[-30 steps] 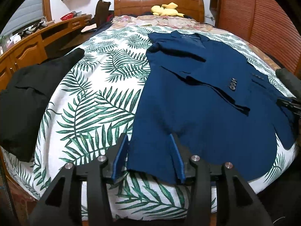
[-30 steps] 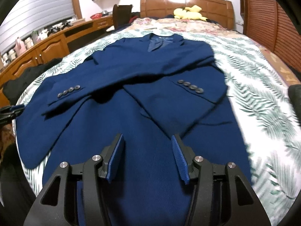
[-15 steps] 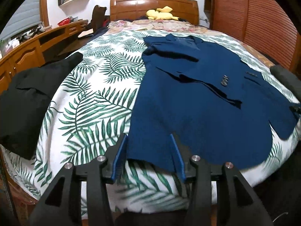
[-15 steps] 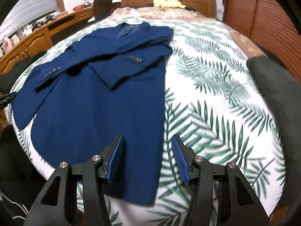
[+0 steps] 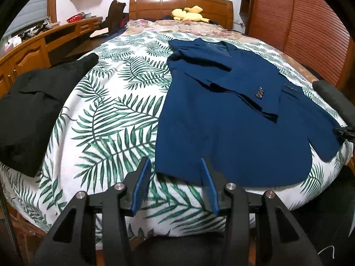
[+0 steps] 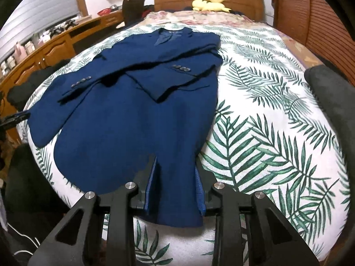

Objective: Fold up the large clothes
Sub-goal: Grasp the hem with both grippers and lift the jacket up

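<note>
A blue suit jacket (image 5: pixel 233 115) lies flat on the leaf-print bed cover (image 5: pixel 115 122), collar toward the headboard and both sleeves folded across its front. My left gripper (image 5: pixel 175 169) is open at the near left corner of the hem; the corner's edge lies between the blue pads, which do not press it. My right gripper (image 6: pixel 175 177) is at the near right corner of the jacket (image 6: pixel 137 110). Its jaws are closing, the hem fills the gap between the pads, and the cloth creases at the left finger (image 6: pixel 150 177).
A black garment (image 5: pixel 33 110) lies on the bed's left side. A dark grey bundle (image 6: pixel 330 93) sits at the right edge. A yellow plush toy (image 5: pixel 188 14) rests by the wooden headboard. A wooden desk (image 5: pixel 33 51) runs along the left, slatted wooden doors along the right.
My right gripper has slid rightward along the hem to the jacket's near right corner, and its jaws have narrowed onto the cloth. The left gripper has barely moved.
</note>
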Motion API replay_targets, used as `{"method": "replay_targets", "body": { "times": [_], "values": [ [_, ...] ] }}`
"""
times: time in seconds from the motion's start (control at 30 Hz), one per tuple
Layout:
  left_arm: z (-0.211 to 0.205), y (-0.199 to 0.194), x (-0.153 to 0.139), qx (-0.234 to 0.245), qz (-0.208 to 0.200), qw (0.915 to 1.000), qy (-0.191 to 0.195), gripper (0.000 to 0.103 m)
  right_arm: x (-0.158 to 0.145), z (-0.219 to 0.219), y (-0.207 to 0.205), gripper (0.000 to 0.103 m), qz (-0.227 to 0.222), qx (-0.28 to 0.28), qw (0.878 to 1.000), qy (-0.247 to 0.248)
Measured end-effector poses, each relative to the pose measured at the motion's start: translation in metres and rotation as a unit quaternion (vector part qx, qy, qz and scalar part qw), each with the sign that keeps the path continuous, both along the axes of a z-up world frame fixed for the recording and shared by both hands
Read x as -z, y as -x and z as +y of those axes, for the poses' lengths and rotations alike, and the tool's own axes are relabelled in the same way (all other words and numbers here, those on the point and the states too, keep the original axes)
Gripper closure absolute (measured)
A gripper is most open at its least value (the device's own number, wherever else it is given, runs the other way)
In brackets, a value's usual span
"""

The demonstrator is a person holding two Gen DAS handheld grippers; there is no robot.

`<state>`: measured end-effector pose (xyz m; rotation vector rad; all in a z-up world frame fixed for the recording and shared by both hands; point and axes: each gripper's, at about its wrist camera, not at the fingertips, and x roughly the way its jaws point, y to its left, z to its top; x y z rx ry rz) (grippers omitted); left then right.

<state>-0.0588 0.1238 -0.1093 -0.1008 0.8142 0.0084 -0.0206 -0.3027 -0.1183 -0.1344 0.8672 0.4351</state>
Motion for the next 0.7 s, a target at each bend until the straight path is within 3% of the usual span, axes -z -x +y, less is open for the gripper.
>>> {"method": "replay_targets", "body": {
  "times": [0.07,0.17,0.2,0.27,0.37,0.47,0.6,0.7],
  "values": [
    [0.000,-0.003,0.000,0.005,-0.002,1.0000,0.004,0.059,0.001,-0.003,-0.001,0.073,0.004,0.003,1.000,-0.007],
    [-0.002,-0.006,-0.001,0.010,-0.006,0.9999,0.006,0.078,0.002,-0.004,-0.003,0.075,0.009,0.002,1.000,-0.012],
    [-0.002,-0.006,-0.002,0.013,-0.009,0.9998,0.011,0.087,0.001,-0.004,-0.003,0.087,0.010,0.000,1.000,-0.014],
    [-0.003,-0.002,-0.007,0.020,-0.021,0.9994,0.019,0.099,-0.001,-0.004,-0.004,0.093,0.010,-0.006,1.000,-0.020],
    [-0.013,0.005,-0.025,0.026,-0.043,0.9987,0.003,0.101,-0.010,-0.003,-0.004,0.096,-0.003,-0.011,0.999,-0.036],
    [-0.020,0.012,-0.064,0.030,-0.088,0.9956,0.002,0.101,-0.032,-0.001,-0.001,0.097,-0.031,-0.015,0.998,-0.057],
    [-0.032,0.017,-0.121,0.051,-0.143,0.9884,0.002,0.102,-0.077,0.001,-0.001,0.097,-0.065,-0.017,0.993,-0.094],
    [-0.046,0.017,-0.160,0.061,-0.172,0.9829,-0.021,0.102,-0.115,0.006,0.000,0.098,-0.093,-0.018,0.990,-0.106]
  ]
}}
